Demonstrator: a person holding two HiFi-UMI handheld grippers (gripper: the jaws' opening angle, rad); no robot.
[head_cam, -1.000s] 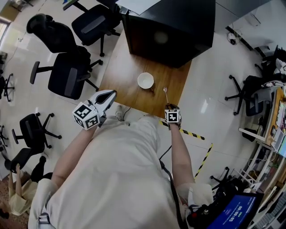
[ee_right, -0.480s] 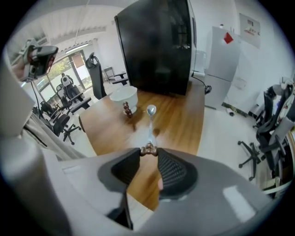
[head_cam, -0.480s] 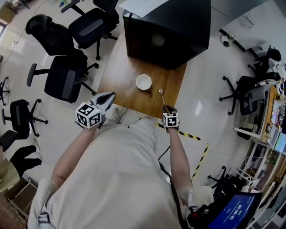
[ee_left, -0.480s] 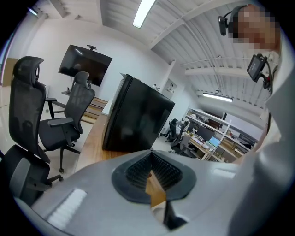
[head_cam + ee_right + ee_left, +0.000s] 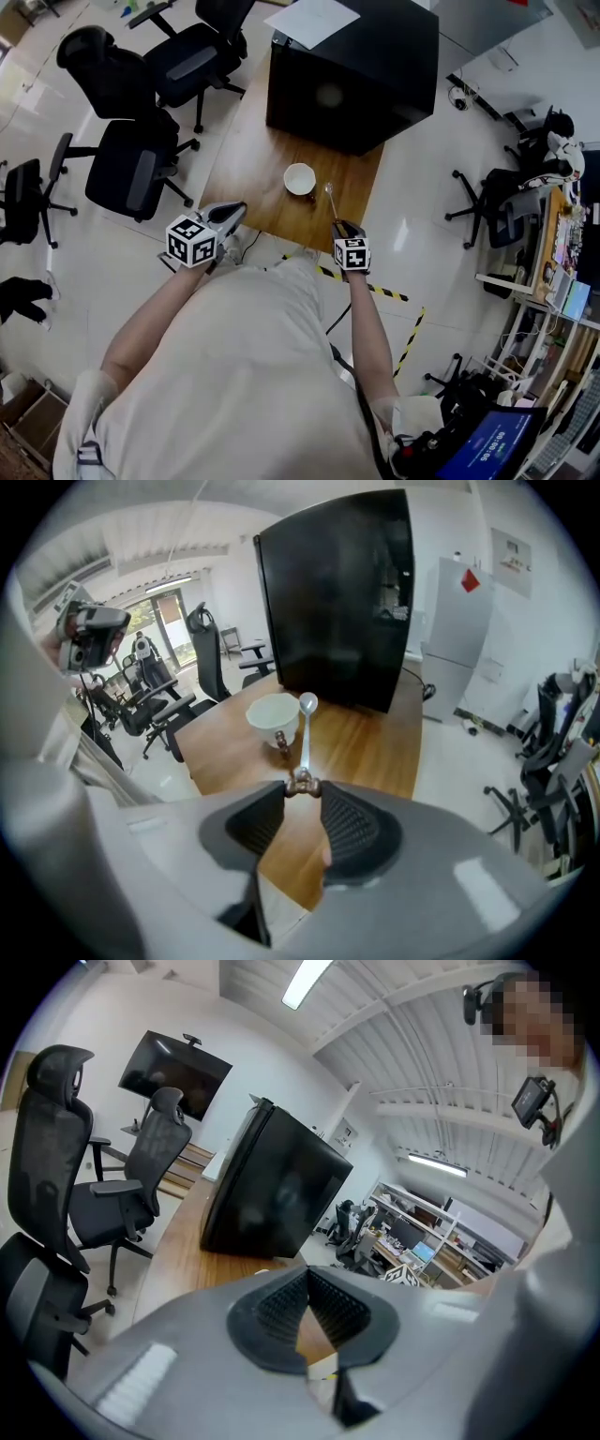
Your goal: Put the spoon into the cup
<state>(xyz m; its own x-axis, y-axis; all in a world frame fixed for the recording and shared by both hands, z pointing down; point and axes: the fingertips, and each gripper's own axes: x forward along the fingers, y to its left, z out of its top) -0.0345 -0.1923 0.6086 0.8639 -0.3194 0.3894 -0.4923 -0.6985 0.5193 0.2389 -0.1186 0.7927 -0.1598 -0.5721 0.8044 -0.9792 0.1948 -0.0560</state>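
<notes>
Up off the bench [image 5: 253, 159] came the spoon [image 5: 329, 193], pinched at its handle end by the right tongs [image 5: 336, 223], just right of the cup [image 5: 300, 178]. Nearer, the left tongs [image 5: 239, 208] are pressed together, empty.

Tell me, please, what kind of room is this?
Probably an office or a lab workroom. Several black swivel chairs stand beside a wooden table, a dark screen is mounted high up, and more desks with monitors show further back.

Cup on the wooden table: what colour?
The cup is plain white, with no pattern visible. It shows best in the right gripper view.
</notes>
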